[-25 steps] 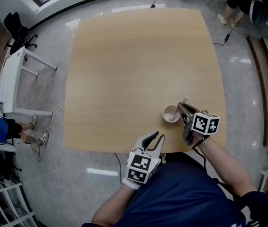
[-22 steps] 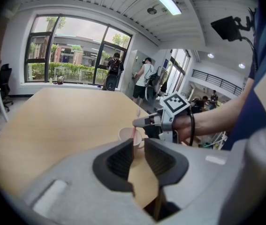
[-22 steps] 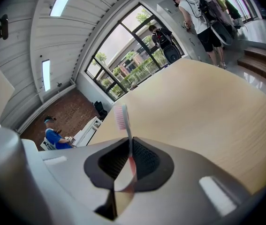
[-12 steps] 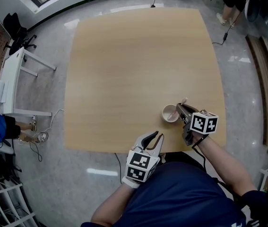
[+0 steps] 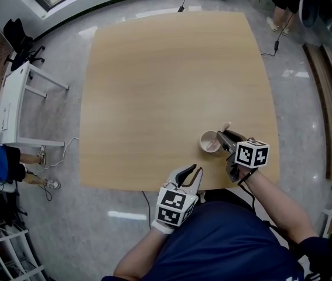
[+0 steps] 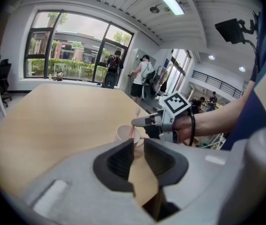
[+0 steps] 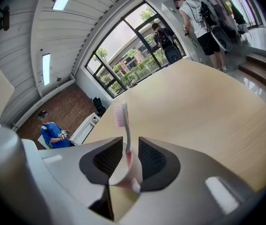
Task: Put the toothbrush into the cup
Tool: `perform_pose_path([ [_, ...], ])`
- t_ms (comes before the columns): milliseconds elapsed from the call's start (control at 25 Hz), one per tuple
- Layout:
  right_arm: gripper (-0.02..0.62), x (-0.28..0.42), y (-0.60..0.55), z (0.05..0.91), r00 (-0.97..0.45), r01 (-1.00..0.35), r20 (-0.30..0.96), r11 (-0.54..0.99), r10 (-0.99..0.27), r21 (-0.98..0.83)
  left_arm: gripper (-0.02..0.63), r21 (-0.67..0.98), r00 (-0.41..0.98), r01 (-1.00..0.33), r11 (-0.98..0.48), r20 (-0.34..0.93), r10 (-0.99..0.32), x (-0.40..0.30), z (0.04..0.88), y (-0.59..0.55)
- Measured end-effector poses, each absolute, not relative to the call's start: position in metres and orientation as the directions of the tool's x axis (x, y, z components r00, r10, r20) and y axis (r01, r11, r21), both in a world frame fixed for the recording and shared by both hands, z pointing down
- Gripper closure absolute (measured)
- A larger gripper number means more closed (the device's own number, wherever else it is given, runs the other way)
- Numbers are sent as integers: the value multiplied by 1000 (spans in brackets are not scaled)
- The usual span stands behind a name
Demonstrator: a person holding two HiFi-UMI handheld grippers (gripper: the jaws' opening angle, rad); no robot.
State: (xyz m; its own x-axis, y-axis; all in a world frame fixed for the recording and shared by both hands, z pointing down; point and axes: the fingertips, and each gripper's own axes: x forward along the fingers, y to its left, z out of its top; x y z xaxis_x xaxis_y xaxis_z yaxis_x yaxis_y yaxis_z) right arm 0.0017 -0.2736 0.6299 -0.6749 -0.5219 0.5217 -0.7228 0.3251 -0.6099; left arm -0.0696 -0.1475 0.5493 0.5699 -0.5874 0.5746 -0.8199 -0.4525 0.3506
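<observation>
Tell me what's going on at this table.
Someone with a claw in each hand is putting a toothbrush into a cup on the table. The toothbrush now stands in the cup, head up, between the jaws of the right claw, which have just been opening and no longer press it. The left claw waits by the near edge, open and empty.

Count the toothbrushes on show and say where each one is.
1. The toothbrush stands in the cup on the table, between the jaws of the right gripper, which have just been opening. None appears hidden.

Head view steeply down, gripper views low, sharing cup (image 5: 204, 140)
</observation>
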Motion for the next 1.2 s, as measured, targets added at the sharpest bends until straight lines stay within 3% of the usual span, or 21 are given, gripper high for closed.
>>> perform_pose_path([
  [880, 492, 15, -253, 584, -679, -698, 432, 341, -594, -630, 541, 338, 607, -789, -513, 559, -565, -52, 544, -144],
  [1200, 581, 14, -233, 527, -728, -637, 326, 417, -604, -649, 554, 315, 613, -785, -533, 522, -594, -49, 532, -149],
])
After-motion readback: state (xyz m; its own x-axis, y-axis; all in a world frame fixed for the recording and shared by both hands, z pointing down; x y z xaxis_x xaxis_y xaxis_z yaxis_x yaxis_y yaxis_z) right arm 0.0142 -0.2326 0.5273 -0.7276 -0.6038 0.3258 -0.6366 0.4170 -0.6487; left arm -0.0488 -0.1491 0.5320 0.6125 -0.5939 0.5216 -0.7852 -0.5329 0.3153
